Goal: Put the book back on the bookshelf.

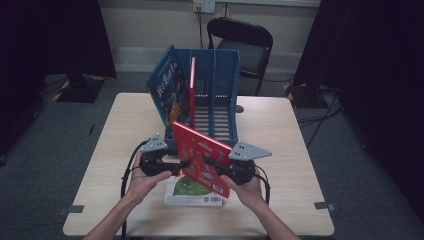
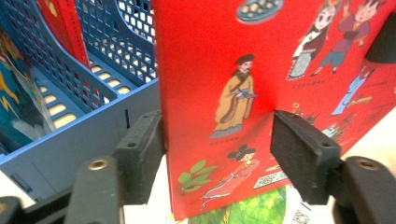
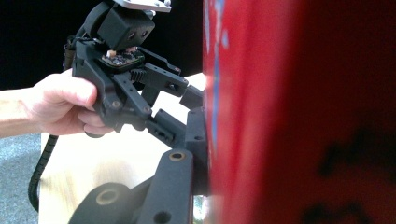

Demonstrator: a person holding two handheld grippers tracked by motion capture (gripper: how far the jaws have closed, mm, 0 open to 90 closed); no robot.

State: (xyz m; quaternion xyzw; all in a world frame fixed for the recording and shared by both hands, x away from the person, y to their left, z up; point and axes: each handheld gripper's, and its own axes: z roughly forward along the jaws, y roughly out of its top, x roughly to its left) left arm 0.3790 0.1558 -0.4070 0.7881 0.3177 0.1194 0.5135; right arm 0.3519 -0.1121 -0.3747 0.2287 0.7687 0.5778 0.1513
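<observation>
Two books already stand filed in the blue rack (image 1: pixel 220 75): a blue-covered book (image 1: pixel 167 90) leaning in its leftmost slot, and a thin red book (image 1: pixel 192 90) upright in the slot beside it. Slots to the right of these look empty.

Item in hand: red picture book (image 1: pixel 202 157), raised above the surface (image 1: pixel 300 150), just in front of the rack's open front end, tilted, not yet in any slot.

Item waiting: green-and-white book (image 1: pixel 192 195), flat on the surface, directly below the raised book, farther from the rack.

Left gripper (image 1: pixel 175 165): jaws set narrow across one edge of the red picture book; in the left gripper view the cover (image 2: pixel 224 93) sits between them, both pads pressed against it.

Right gripper (image 1: pixel 212 162): meets the opposite edge of the same book; in the right gripper view one jaw lies against the cover (image 3: pixel 299 112), the other is hidden behind it, so a grip seems likely.

Judged progress: roughly midway. Remaining: carry the held book to the rack, slide it into a free slot, then file the flat one.
</observation>
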